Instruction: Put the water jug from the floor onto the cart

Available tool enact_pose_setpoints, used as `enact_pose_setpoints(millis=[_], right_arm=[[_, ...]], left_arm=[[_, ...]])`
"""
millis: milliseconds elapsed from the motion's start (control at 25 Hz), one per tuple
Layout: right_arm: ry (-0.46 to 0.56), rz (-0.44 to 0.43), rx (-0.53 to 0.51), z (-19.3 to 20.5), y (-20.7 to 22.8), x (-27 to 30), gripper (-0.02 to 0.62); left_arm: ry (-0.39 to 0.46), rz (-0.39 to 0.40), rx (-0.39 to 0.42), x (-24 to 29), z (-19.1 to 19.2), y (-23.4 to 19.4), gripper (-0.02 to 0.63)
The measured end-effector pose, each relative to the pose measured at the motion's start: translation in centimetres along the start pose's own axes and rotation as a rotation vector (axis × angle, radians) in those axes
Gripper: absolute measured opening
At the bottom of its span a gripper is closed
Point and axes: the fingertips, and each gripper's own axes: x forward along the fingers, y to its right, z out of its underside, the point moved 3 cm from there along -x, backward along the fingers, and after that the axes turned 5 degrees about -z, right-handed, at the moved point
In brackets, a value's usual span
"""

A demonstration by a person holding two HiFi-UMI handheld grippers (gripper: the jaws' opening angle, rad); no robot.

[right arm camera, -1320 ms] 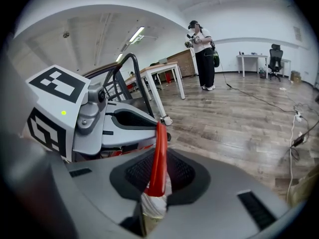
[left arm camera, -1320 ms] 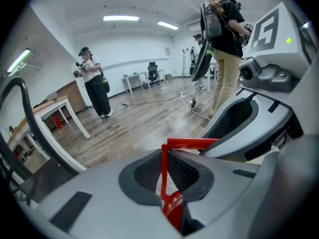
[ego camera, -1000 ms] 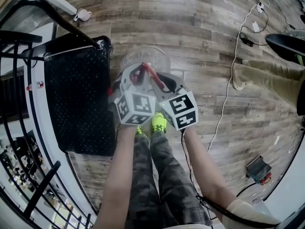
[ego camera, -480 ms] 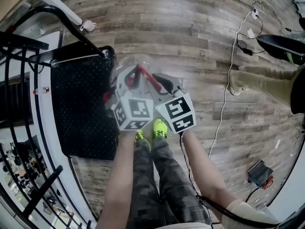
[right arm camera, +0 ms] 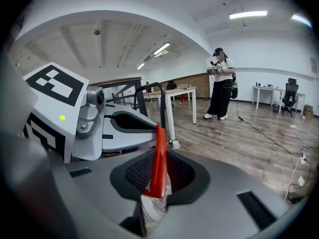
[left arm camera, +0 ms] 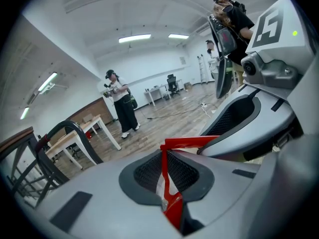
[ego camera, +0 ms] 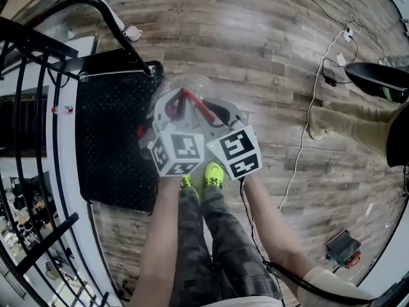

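**Asker:** Bearings, please: where is the water jug (ego camera: 192,83) just now?

**Me:** Straight below my two hands, beyond my shoes. It hangs by its red handle (ego camera: 195,104) over the floor (ego camera: 268,56), just off the cart's right edge, near the far corner where the push bar (ego camera: 121,29) rises. I judge it clear of the boards, but I can't see its base.

**Asker:** And your grip?

**Me:** My left gripper (ego camera: 170,106) is pinched tight on the handle's left leg, with the red strip squeezed between the pads. My right gripper (ego camera: 217,112) is clamped on the same handle further along. Crinkled clear plastic shows under the right gripper in its own view. The two heads sit almost touching, with the handle bridging them.

**Asker:** Which way does the cart lie from there?

**Me:** The cart (ego camera: 112,146) is to my left. Its black deck runs lengthwise away from me, parallel to the way I face, and the push bar is at the far end. My left gripper is the nearer one, close to that right edge.

**Asker:** So what does the next move turn on?

**Me:** As I see it, a sideways carry to the left. The jug's bottom has to pass over the deck's edge. It should also land short of the bar's upright, toward the middle of the deck.
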Motion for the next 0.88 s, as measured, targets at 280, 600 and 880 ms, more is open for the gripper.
enact_pose_setpoints(millis=[280,600,880], right_arm=[[-0.004,-0.063,-0.044,-1.5,-1.9,0.4,0.066],[-0.009,-0.149,-0.118,-3.3,-5.6,2.5,0.066],[-0.020,-0.211,-0.189,-5.0,-9.7,6.0,0.066]], left_arm=[[-0.031,-0.057,-0.040,-1.9,0.4,-1.8,0.034],[-0.064,-0.156,-0.084,-4.6,2.5,-5.4,0.033],[-0.081,-0.226,-0.141,-6.9,5.7,-9.6,0.032]])
